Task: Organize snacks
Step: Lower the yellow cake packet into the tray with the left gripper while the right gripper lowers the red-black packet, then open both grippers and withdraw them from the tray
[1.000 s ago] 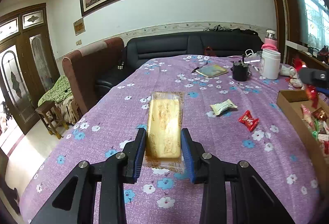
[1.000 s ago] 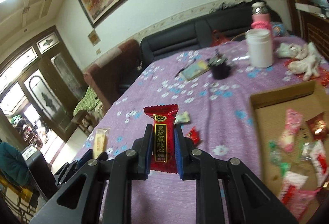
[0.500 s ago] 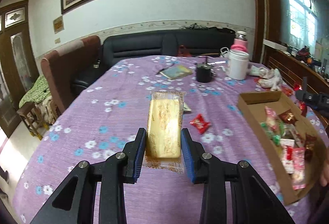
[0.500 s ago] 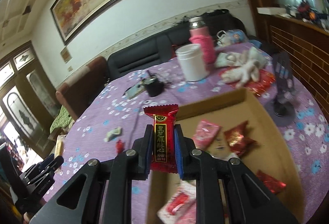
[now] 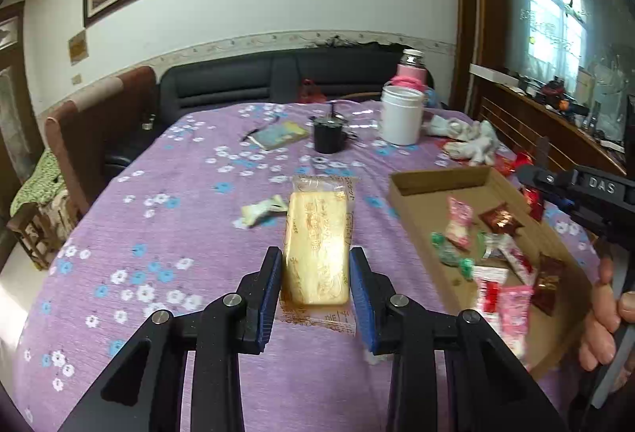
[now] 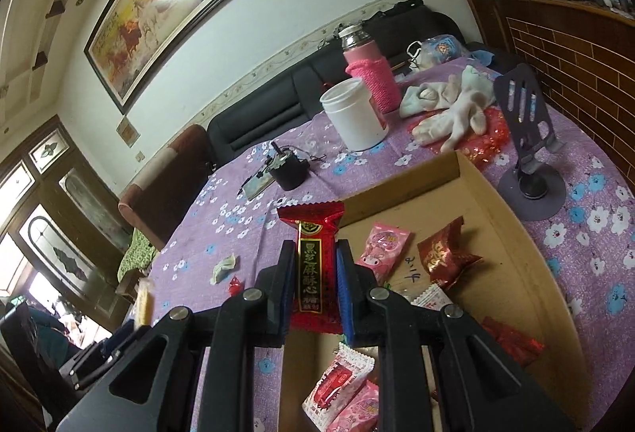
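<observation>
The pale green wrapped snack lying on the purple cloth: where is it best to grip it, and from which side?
Grip the pale green wrapped snack across its puffed middle, probably from above. It lies flat and apart from other things, so a hand-held gripper can straddle its narrow width; the twisted ends look too thin and floppy to hold well.

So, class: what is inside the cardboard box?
The cardboard box holds loose wrapped snacks: a pink packet, a crumpled red wrapper and others. The right gripper, shut on a red snack bar, hides part of the floor.
</observation>
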Demonstrator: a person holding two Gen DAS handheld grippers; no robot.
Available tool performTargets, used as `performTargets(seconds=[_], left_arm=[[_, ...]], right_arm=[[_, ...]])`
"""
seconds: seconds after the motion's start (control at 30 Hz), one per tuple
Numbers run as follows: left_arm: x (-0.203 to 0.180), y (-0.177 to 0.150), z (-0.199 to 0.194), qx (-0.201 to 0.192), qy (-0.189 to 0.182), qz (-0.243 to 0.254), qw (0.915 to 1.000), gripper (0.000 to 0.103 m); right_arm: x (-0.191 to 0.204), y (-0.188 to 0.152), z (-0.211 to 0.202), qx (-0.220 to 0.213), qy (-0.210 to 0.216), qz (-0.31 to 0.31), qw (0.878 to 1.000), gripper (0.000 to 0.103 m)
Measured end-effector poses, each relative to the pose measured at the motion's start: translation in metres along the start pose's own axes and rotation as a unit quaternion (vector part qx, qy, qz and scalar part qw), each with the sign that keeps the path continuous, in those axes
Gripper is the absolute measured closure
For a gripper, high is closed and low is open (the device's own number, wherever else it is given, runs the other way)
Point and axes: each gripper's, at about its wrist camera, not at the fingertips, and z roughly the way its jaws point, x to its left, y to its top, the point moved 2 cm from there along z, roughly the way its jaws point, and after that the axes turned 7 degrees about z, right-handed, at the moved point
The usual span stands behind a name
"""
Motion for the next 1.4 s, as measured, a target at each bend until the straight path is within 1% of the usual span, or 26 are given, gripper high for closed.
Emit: performTargets(seconds=[0.17,0.27,0.33,0.43,0.5,0.63,0.8,0.93,1.17,1.2,1.27,1.3,1.4], left_arm=[[-0.022,0.007,0.0,0.013,-0.037,0.011,0.9992,0.068],[-0.04,0.012,0.003,0.023,-0.068,0.012,0.9973,0.068],[-0.054,0.013,0.005,0.03,-0.091,0.016,0.9953,0.068],[-0.08,0.014,0.009,0.043,-0.125,0.028,0.9908,0.068],[-0.099,0.012,0.016,0.06,-0.151,0.036,0.9861,0.068],[-0.129,0.005,0.031,0.091,-0.18,0.052,0.978,0.068],[-0.154,-0.005,0.041,0.11,-0.189,0.079,0.9726,0.068],[-0.163,-0.007,0.044,0.113,-0.191,0.087,0.9711,0.068],[-0.157,-0.005,0.038,0.105,-0.195,0.086,0.9714,0.066],[-0.154,-0.003,0.036,0.102,-0.195,0.084,0.9718,0.062],[-0.148,0.0,0.03,0.092,-0.195,0.077,0.9735,0.053],[-0.145,0.002,0.027,0.087,-0.194,0.074,0.9744,0.052],[-0.131,0.007,0.014,0.066,-0.178,0.069,0.9794,0.052]], right_arm=[[-0.014,0.009,-0.008,-0.01,-0.018,0.015,1.0,0.084],[-0.025,0.011,-0.006,0.002,-0.027,0.029,0.999,0.084],[-0.031,0.012,-0.002,0.008,-0.04,0.041,0.998,0.084],[-0.037,0.011,0.004,0.021,-0.06,0.043,0.997,0.084],[-0.042,0.008,0.011,0.035,-0.075,0.047,0.995,0.084],[-0.055,0.003,0.023,0.064,-0.091,0.069,0.991,0.084],[-0.066,-0.001,0.029,0.077,-0.108,0.084,0.988,0.084],[-0.066,-0.002,0.03,0.08,-0.112,0.083,0.987,0.083],[-0.064,0.004,0.02,0.059,-0.123,0.08,0.987,0.082],[-0.062,0.004,0.019,0.055,-0.126,0.075,0.988,0.081],[-0.06,0.005,0.016,0.049,-0.126,0.069,0.988,0.074],[-0.058,0.006,0.014,0.045,-0.123,0.069,0.989,0.074],[-0.053,0.008,0.008,0.032,-0.097,0.069,0.992,0.073]])
